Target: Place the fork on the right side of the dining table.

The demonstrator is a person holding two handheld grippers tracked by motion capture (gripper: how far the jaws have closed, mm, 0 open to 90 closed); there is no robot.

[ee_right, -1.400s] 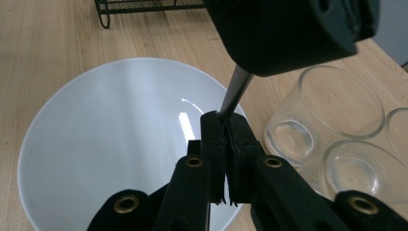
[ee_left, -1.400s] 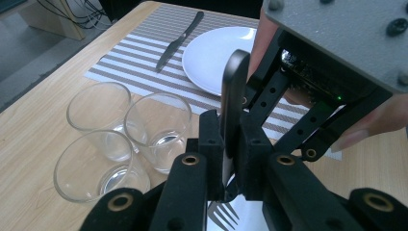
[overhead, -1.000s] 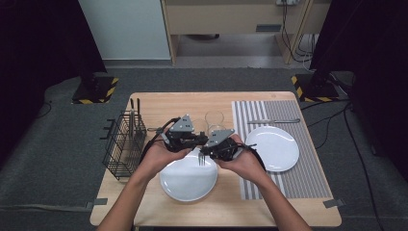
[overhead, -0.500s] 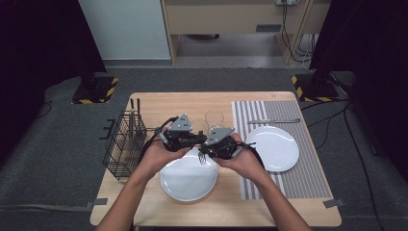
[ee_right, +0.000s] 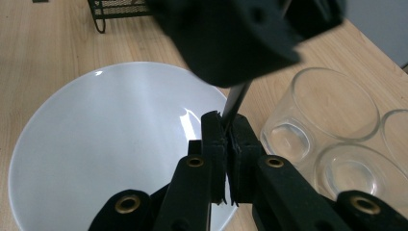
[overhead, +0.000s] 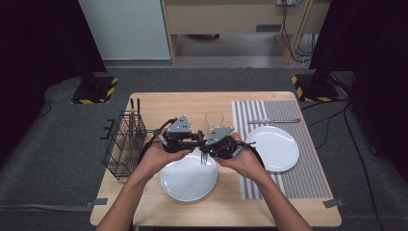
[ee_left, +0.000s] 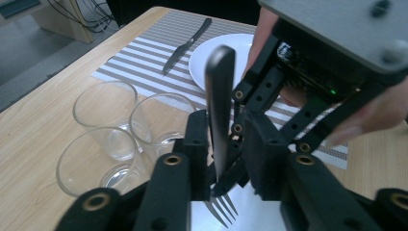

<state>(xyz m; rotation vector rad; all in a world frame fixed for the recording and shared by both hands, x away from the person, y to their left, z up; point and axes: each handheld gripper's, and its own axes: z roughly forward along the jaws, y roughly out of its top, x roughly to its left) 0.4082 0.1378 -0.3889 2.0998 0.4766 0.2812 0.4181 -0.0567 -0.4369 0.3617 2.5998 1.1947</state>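
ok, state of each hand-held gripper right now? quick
Left hand-held gripper: open, jaws just opening, fork between them but pads off it.
Right hand-held gripper: shut on the fork, over the white plate.

Three clear glasses (ee_left: 126,131) stand clustered on the wooden table (overhead: 159,103); a knife (overhead: 273,121) lies on the striped placemat (overhead: 308,175) beyond a white plate (overhead: 276,148) — a black wire basket (overhead: 122,142) sits at the left edge.

Bright, even overhead light on the table; dark surroundings, blurred near parts.
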